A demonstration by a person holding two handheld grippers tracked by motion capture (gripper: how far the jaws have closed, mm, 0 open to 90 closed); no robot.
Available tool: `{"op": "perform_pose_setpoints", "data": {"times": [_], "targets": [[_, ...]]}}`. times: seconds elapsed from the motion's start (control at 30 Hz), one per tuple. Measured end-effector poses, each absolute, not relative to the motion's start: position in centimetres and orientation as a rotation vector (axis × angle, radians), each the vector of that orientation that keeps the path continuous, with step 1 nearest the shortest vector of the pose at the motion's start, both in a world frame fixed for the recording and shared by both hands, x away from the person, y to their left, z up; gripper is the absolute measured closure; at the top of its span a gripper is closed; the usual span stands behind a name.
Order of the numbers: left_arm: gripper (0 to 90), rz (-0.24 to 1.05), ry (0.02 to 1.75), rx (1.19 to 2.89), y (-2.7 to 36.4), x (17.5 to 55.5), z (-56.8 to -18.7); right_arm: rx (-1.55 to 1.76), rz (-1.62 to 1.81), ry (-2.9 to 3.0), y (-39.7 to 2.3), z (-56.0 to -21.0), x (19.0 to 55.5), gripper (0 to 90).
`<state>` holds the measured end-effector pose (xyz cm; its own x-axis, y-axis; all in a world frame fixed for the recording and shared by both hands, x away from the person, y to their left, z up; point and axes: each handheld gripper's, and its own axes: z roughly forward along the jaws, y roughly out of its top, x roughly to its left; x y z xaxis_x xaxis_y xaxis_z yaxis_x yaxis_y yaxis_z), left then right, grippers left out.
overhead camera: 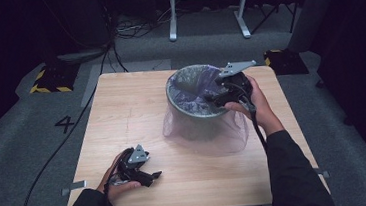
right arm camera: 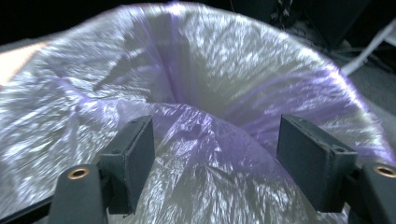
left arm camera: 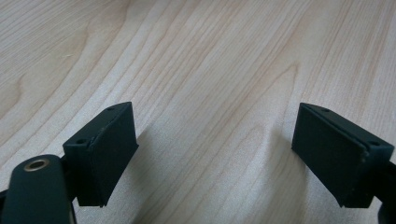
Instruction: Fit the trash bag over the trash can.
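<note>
one bin (overhead camera: pixel 192 113) stands on the table (overhead camera: pixel 122 118), toward its far right corner, and a thin purple-tinted bag (overhead camera: pixel 208 131) is what i'm working on: it lines the inside and its loose skirt hangs down the outside of the bin onto the wood on the near side. judging by that, the liner is already in and mostly folded over the rim; what seems left is tidying the edge on the right side and settling the film, which looks rumpled inside. my right claw (overhead camera: pixel 210 94) sits at the rim on the bin's right side, jaws apart with nothing pinched; in the right gripper view the crinkled bag (right arm camera: pixel 201 154) bulges up between the pads (right arm camera: pixel 135 158) without either pressing on it. my left claw (overhead camera: pixel 150 176) rests near the table's near left corner, well apart from the bin, jaws spread over bare wood (left arm camera: pixel 210 70) and holding nothing. the bin's bottom is hidden by folds of film, its wall shows only dimly through the skirt, and i cannot tell whether the far rim is fully covered. dark floor and cables lie beyond the table.
</note>
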<state>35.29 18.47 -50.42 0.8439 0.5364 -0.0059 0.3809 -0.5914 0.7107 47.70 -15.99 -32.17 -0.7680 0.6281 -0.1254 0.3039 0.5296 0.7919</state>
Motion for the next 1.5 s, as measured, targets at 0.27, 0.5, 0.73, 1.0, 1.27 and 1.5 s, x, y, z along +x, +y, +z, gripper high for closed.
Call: {"op": "perform_pose_setpoints", "data": {"times": [0.27, 0.5, 0.73, 1.0, 1.27, 1.5], "targets": [[13.5, 0.266, 0.659, 2.273, 18.5, 35.3, -50.4, 0.881, 1.002, 2.465, -15.3, -32.7, 48.8, 23.4], [13.4, 0.256, 0.649, 2.274, 18.4, 35.3, -50.4, 0.884, 0.857, 2.469, -14.0, -32.7, 48.9, 21.8], [13.5, 0.256, 0.643, 2.28, 18.5, 35.2, -50.4, 0.845, 1.167, 2.228, -17.7, -30.7, 44.6, 21.3], [13.6, 0.256, 0.637, 2.281, 18.5, 35.2, -50.4, 0.761, 1.288, 2.137, -23.6, -33.1, 36.9, 19.8], [13.6, 0.258, 0.636, 2.281, 18.5, 35.2, -50.4, 0.853, 1.238, 2.225, -28.2, -42.0, 34.3, 19.6], [13.6, 0.257, 0.636, 2.281, 18.5, 35.2, -50.4, 0.945, 1.132, 2.322, -29.7, -46.9, 34.4, 19.4]]}}
